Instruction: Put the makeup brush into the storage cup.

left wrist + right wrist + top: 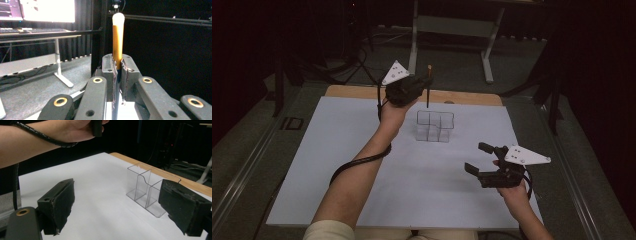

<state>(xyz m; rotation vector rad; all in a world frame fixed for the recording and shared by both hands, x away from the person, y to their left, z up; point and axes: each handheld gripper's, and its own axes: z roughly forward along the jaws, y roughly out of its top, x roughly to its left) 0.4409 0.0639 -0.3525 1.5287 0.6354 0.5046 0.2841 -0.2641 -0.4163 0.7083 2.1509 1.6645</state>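
The left gripper is raised over the far side of the table, its jaws clamped on an upright pencil that hangs just at 11 o'clock of the clear organizer. The right gripper, at 4 o'clock of the organizer near the white sheet, has its jaws spread wide with nothing between them.

Both grippers are black, the left gripper and right gripper each topped by a grey three-cornered plate; brass-ringed screws, a cream sleeve.
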